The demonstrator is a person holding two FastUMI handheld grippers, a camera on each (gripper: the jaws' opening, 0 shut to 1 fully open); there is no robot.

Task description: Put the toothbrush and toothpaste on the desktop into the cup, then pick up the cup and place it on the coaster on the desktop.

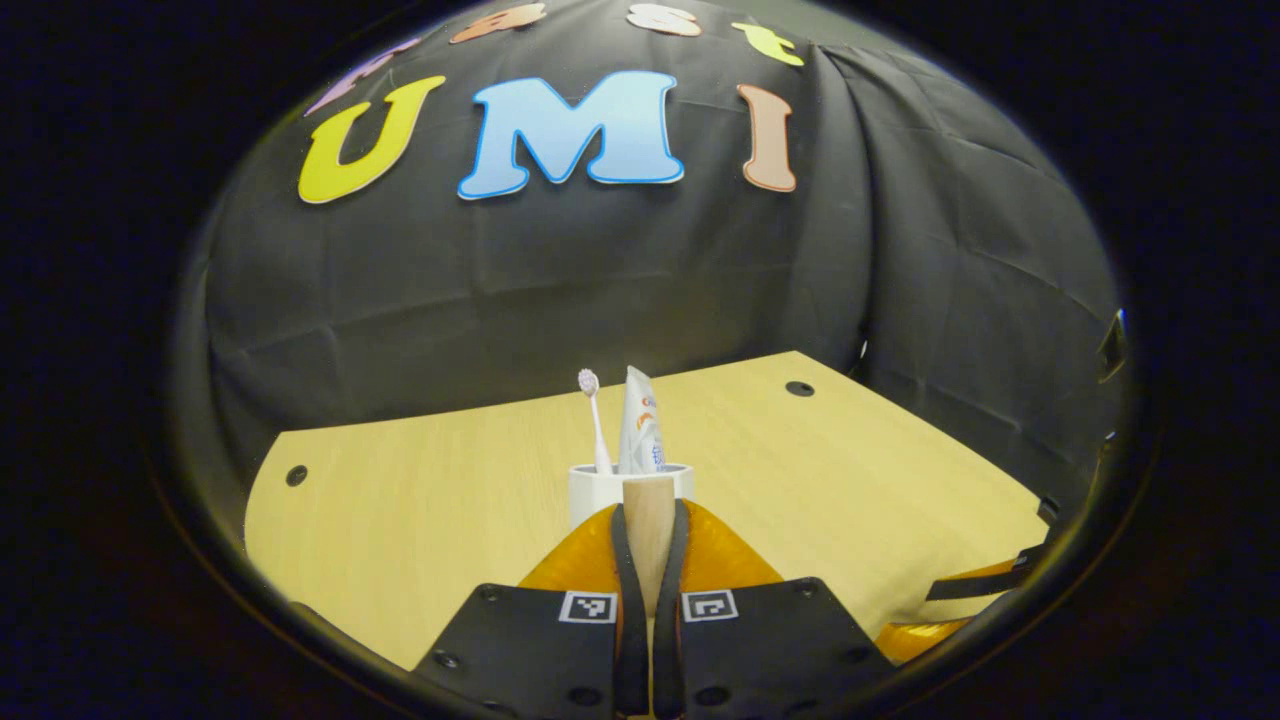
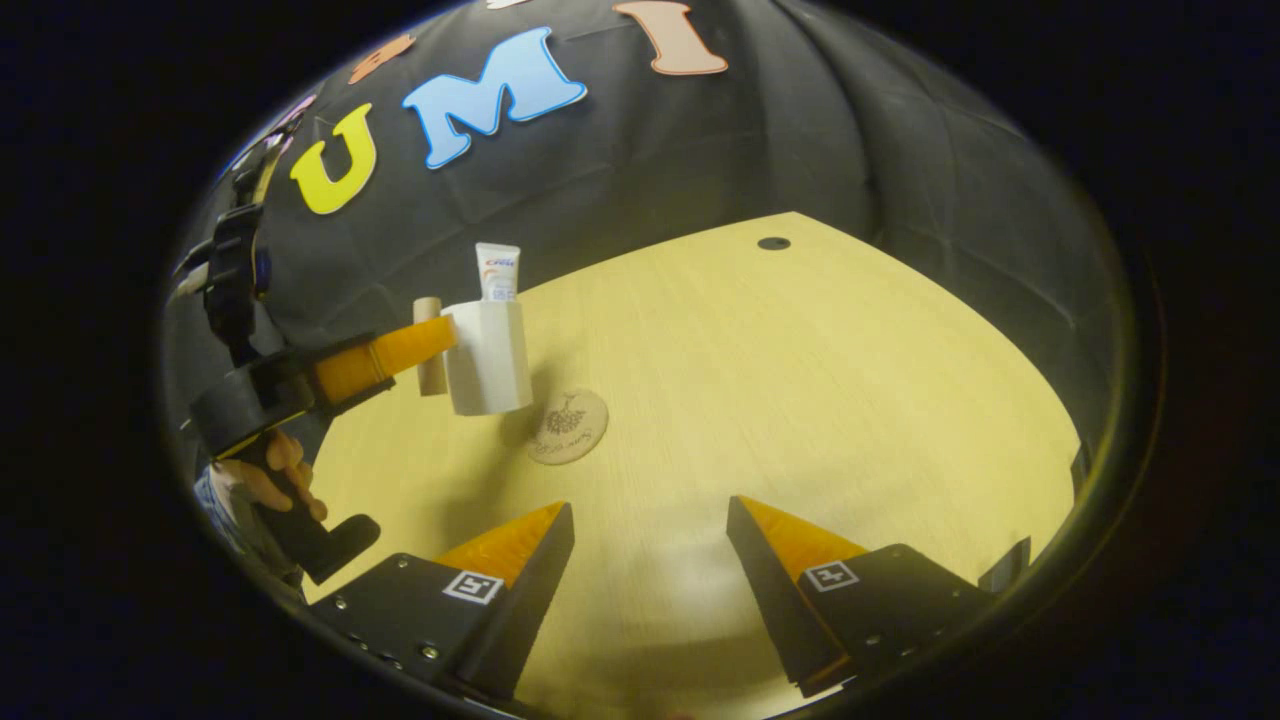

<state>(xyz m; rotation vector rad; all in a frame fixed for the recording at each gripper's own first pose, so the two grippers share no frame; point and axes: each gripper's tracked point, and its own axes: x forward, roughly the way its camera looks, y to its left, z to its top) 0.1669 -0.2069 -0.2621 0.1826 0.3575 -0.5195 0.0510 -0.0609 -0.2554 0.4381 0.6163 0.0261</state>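
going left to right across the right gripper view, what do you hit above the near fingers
Person's hand → left gripper → cup holding the toothpaste → coaster → bare table.

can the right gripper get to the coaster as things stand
Probably yes: the right gripper is open, and bare desktop lies between it and the coaster. The lifted cup hangs just left of it.
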